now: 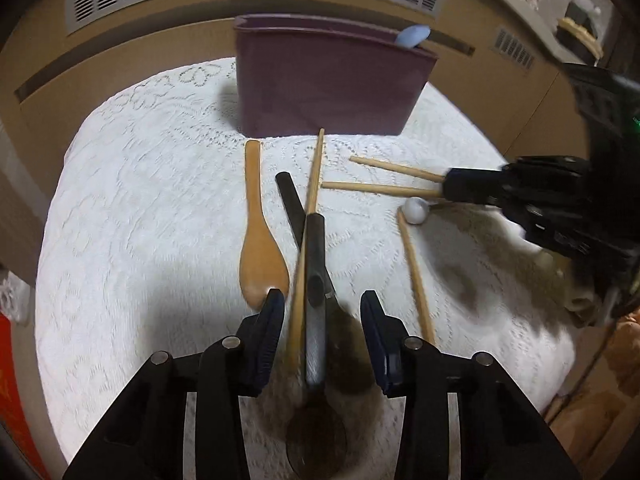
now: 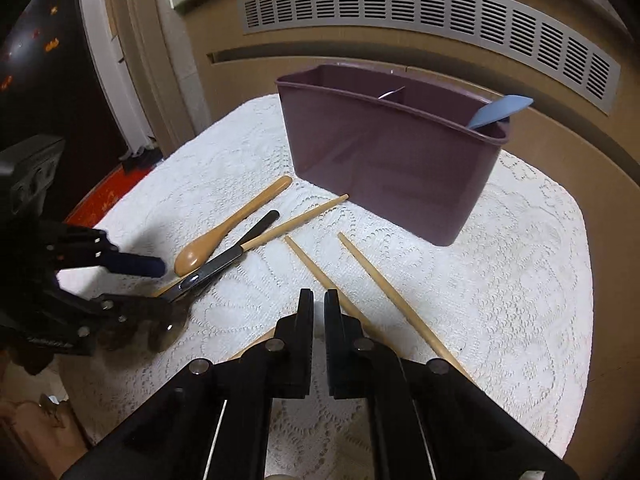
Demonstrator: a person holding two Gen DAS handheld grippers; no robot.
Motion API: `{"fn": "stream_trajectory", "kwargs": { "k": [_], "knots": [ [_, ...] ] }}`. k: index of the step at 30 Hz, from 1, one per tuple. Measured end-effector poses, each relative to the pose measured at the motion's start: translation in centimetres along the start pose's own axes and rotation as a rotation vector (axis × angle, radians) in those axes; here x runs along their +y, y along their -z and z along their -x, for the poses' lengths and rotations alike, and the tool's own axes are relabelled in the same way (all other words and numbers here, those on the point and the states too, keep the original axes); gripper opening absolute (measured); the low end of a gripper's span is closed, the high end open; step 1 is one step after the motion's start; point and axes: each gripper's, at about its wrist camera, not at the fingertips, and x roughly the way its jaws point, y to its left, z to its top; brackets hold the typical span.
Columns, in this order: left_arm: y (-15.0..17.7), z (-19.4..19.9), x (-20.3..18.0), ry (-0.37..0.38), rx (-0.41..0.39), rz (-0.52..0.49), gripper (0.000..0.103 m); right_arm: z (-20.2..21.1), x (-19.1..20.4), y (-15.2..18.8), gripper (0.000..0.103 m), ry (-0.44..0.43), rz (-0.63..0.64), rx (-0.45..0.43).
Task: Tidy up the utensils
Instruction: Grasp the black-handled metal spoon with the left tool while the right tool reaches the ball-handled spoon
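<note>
- The left claw (image 1: 322, 312) stands part open, its blue pads straddling a metal spoon with a black handle (image 1: 316, 264) and one wooden chopstick (image 1: 306, 240) that crosses it; neither pad presses on either, so nothing is gripped there.
- The right claw (image 2: 319, 300) is closed, and in the left wrist view it clamps the ends of two chopsticks (image 1: 384, 178), a pale round knob (image 1: 416, 211) just beside its tip.
- The step in hand looks like gathering loose utensils from the desk (image 1: 140, 220) for the purple bin (image 2: 384, 152), which stands behind them with a divider inside and a light blue utensil (image 2: 500, 110) poking from one end.
- Next, the left claw probably needs to close on the spoon handle alone, or the chopstick may come along.
- A smooth wooden spoon (image 1: 260, 248) lies beside it; another chopstick (image 1: 416, 276) lies apart. The desk cover is white lace, bumpy and soft.
</note>
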Motion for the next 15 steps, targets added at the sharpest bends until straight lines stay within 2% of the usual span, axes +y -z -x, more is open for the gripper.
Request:
{"fn": "stream_trajectory", "kwargs": {
  "k": [2, 7, 8, 10, 12, 15],
  "knots": [
    [-0.6, -1.0, -0.1, -0.035, 0.030, -0.008, 0.035, 0.3, -0.2, 0.4, 0.006, -0.004, 0.006, -0.007],
    [-1.6, -1.7, -0.2, -0.056, 0.035, -0.023, 0.019, 0.9, -0.2, 1.6, 0.008, -0.008, 0.030, -0.007],
    [-1.5, -1.9, -0.2, -0.049, 0.040, -0.021, 0.016, 1.0, -0.2, 1.8, 0.013, -0.006, 0.039, -0.004],
    [-1.2, -1.9, -0.4, -0.048, 0.035, -0.019, 0.012, 1.0, 0.2, 2.0, 0.033, -0.002, 0.067, -0.004],
    [-1.0, -1.5, -0.3, -0.046, 0.024, -0.002, 0.012, 0.9, 0.9, 2.1, 0.037, -0.003, 0.121, -0.005],
    [-0.8, -1.0, 0.8, -0.061, 0.010, 0.041, 0.012, 0.2, 2.1, 1.8, 0.037, 0.008, 0.204, 0.005]
  ]
}}
